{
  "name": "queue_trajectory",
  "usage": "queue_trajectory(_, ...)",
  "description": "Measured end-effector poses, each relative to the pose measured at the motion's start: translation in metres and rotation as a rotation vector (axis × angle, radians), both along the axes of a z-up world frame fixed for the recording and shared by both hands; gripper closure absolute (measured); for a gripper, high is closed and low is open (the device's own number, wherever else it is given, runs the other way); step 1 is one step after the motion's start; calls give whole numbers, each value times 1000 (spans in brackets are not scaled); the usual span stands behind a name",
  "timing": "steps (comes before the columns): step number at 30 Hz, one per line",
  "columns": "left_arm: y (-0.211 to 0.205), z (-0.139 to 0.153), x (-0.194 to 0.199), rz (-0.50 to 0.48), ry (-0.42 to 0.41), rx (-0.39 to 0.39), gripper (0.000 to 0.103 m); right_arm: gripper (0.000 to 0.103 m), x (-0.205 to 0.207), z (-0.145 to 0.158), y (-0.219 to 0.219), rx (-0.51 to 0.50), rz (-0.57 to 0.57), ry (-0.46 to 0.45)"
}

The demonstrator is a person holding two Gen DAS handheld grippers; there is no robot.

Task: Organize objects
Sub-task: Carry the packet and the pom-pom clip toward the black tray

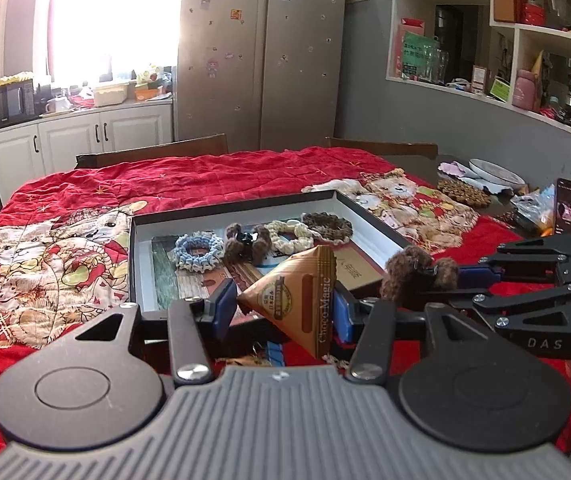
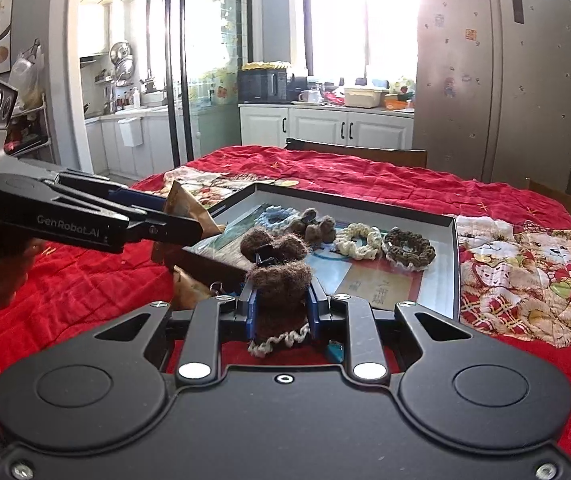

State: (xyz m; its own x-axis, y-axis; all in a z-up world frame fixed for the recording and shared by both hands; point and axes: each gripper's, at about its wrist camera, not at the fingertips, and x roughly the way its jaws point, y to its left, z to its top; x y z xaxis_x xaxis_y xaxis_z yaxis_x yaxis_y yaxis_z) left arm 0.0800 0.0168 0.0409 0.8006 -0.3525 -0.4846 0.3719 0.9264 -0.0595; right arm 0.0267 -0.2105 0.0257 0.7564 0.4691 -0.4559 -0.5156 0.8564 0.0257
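Red quilted cloth printed with teddy bears covers the tabletop [image 1: 205, 184], and both views look across it toward the kitchen cabinets and fridge at the top of the frame.

Nearest, at lower centre of the left wrist view, the left tongs [image 1: 283, 304] pinch a brown triangular snack packet [image 1: 297, 296] by its two sides, tip upward, so it rides clear of the cloth. At lower centre of the right wrist view, the right tongs [image 2: 281, 304] stand narrow, clamped on a fuzzy brown hair clip [image 2: 279, 268]; its soft bulk fills the gap between the pads, which probably keeps it from slipping.

Just beyond both sits the shallow black-rimmed box [image 1: 241, 204], mid-frame. Inside, a blue scrunchie [image 1: 195, 246], another brown clip [image 1: 245, 242], a cream scrunchie [image 1: 289, 234] and a dark scrunchie [image 1: 327, 226] lie in a row along the far side, apparently sorted by kind. Both held pieces hover at the near edge, likely bound for the box.
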Motion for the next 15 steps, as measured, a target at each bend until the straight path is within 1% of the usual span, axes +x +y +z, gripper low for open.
queue_trajectory(10, 1, 2, 18, 35, -7, -29, 50, 80, 26, 2, 14, -2, -25, -7)
queue_trajectory(15, 1, 3, 27, 59, -17, -27, 50, 80, 41, 3, 22, -10, -35, -13)
